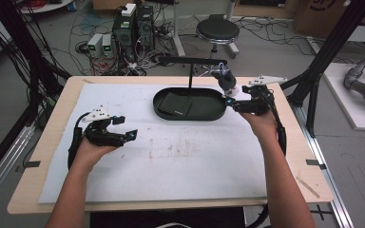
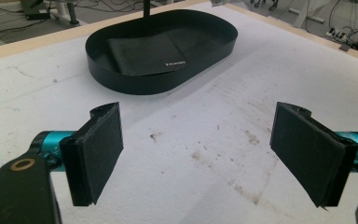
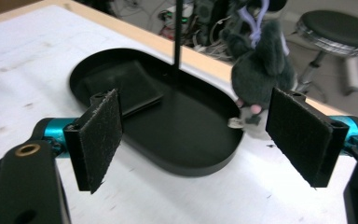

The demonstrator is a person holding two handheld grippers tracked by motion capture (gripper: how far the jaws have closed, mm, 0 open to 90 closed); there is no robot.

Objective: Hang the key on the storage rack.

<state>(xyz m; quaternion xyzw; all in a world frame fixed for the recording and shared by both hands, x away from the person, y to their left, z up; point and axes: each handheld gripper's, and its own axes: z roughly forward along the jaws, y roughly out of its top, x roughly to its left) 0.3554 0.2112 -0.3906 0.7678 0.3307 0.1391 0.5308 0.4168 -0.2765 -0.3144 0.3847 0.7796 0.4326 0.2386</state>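
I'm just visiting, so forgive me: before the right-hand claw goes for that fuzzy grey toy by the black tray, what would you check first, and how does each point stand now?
1. Right gripper jaws open wide enough: ok, they stand well apart.
2. Grey plush toy in front of the jaws: ok, it hangs just beyond them.
3. Toy free of the tray: cannot tell; it is at the tray's far rim.
4. Toy detached from the stand's arm: not ok, its loop appears hooked there.
5. Left gripper out of the way: ok, open, over the white mat.
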